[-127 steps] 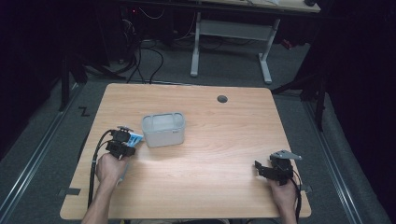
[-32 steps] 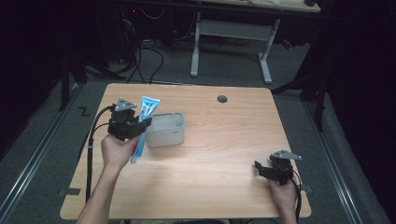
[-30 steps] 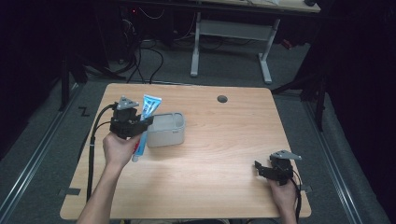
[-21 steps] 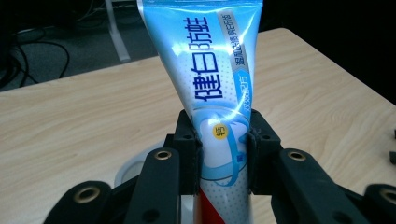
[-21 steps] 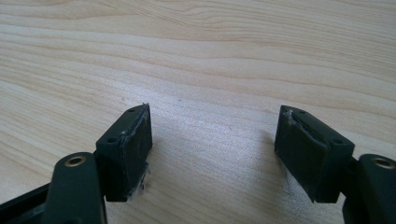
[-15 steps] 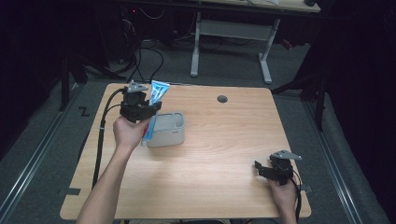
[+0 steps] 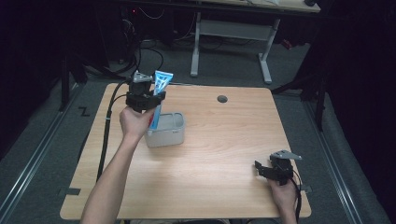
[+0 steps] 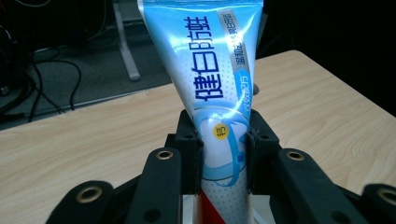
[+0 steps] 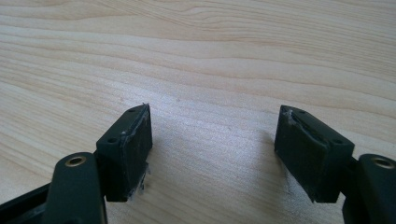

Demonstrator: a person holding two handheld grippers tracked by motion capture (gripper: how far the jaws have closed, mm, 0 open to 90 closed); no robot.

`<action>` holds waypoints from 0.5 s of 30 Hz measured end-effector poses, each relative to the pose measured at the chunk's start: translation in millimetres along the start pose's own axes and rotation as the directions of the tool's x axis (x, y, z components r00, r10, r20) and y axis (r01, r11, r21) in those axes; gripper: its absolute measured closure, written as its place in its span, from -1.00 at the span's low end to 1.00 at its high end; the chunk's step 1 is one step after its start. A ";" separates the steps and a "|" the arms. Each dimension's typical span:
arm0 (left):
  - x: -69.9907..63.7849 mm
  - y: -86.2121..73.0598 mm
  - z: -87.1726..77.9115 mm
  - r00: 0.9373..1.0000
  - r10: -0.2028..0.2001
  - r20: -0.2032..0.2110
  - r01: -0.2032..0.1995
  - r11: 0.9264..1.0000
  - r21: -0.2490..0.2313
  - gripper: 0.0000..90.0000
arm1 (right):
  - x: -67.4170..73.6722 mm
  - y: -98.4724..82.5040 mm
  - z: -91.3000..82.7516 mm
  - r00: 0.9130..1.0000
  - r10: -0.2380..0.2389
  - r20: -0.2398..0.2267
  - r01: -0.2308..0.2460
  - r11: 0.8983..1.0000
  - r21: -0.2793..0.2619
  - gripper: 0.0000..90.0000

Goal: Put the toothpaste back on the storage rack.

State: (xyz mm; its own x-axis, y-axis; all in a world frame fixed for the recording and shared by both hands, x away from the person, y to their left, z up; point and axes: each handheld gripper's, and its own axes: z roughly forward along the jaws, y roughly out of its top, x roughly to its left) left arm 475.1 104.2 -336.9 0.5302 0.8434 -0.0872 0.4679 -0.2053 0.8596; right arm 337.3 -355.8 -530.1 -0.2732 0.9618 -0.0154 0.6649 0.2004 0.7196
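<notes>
The left gripper [image 7: 148,97] is held raised above the far-left part of the table [image 7: 219,140], and its 2 jaws are clamped on a tube [image 7: 158,95]. In the left gripper view the pads [image 8: 190,158] are seen pressed against both sides of the tube [image 8: 212,84], near its lower part, with the flat crimped end pointing up. The tube's lower end is seen just over the near-left corner of a grey bin [image 7: 166,130], which stands on the table beside the left hand [image 7: 134,122].

The right gripper [image 7: 275,169] is kept low at the near-right corner, well apart from the bin. Its jaws are spread wide with nothing between them, and bare wood grain [image 9: 210,60] is seen between the pads [image 9: 135,140].

The table is a light wooden top with rounded corners and a round cable hole [image 7: 222,99] near the far edge. The middle and right of the top are bare. Grey floor [image 7: 355,154] is seen around the table, with a white desk frame [image 7: 233,32] behind it and cables [image 7: 140,51] at the far left. The room beyond is dark.
</notes>
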 end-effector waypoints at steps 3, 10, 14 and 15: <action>-0.9 2.1 4.7 1.000 0.001 0.004 -0.001 1.000 -0.009 0.59 | 0.0 0.0 0.0 1.000 0.000 0.000 0.000 1.000 0.000 -0.39; 0.4 2.3 14.2 1.000 -0.004 -0.007 0.004 1.000 -0.015 0.59 | 0.0 0.0 0.0 1.000 0.000 0.000 0.000 1.000 0.000 -0.39; 0.8 1.1 19.7 1.000 -0.001 -0.016 0.001 1.000 -0.005 0.59 | 0.1 0.0 0.0 1.000 0.000 0.000 0.000 1.000 0.000 -0.39; 1.1 1.0 21.1 1.000 0.001 -0.016 -0.001 1.000 -0.004 0.59 | 0.2 0.0 0.0 1.000 0.001 -0.001 -0.001 1.000 0.000 -0.39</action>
State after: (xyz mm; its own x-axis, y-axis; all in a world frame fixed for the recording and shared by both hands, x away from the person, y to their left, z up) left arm 491.1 94.5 -346.8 0.5189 0.8512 -0.0785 0.4644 -0.2036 0.8619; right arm 337.3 -355.7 -530.1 -0.2730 0.9619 -0.0144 0.6652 0.1996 0.7195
